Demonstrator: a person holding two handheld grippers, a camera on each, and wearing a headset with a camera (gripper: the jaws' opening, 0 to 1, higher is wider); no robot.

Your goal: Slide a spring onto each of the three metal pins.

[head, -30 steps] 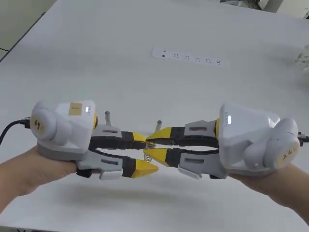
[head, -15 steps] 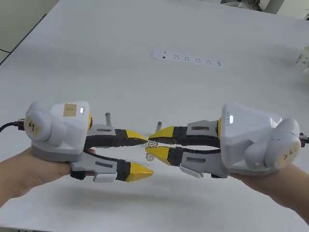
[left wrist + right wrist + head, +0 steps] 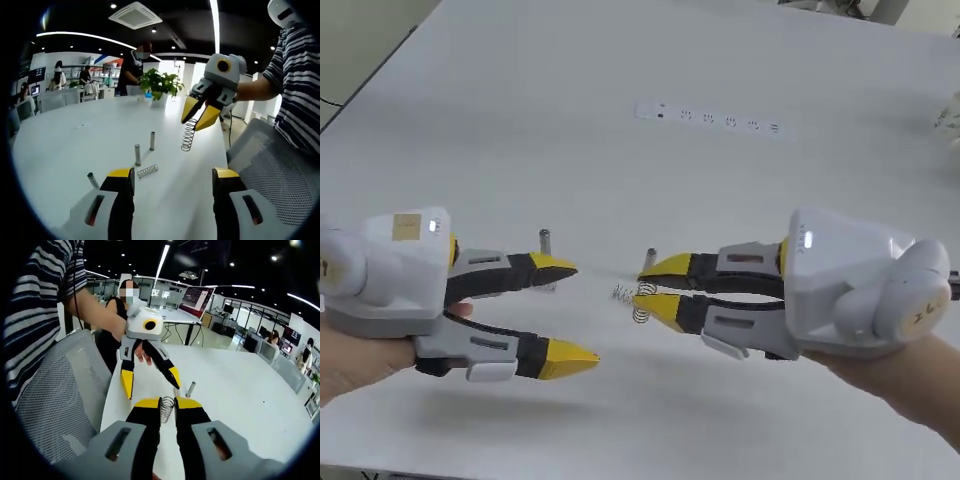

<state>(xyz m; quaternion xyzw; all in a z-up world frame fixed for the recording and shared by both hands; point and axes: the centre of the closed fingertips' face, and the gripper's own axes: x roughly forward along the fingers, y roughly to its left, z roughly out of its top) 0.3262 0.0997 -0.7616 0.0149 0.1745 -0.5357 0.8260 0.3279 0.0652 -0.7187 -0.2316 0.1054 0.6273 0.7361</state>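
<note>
My right gripper (image 3: pixel 648 286) is shut on a small metal spring (image 3: pixel 640 313) that hangs from its yellow tips above the white table; the same spring (image 3: pixel 167 410) sits pinched between the jaws in the right gripper view. My left gripper (image 3: pixel 576 311) is open and holds nothing, a short way left of the spring. In the left gripper view the right gripper (image 3: pixel 200 111) holds the spring (image 3: pixel 188 135) in the air. Three upright metal pins (image 3: pixel 152 141) (image 3: pixel 137 154) (image 3: pixel 92 179) stand on the table. A second spring (image 3: pixel 147 171) lies flat beside them.
A white power strip (image 3: pixel 710 118) lies at the far middle of the table (image 3: pixel 770 200). A mesh chair (image 3: pixel 60 390) stands at the table's near side. Other people and a potted plant (image 3: pixel 160 85) are far off.
My left gripper has opened and drawn back to the left, away from the right gripper's tips. The spring has stayed in the right gripper, which has barely moved.
</note>
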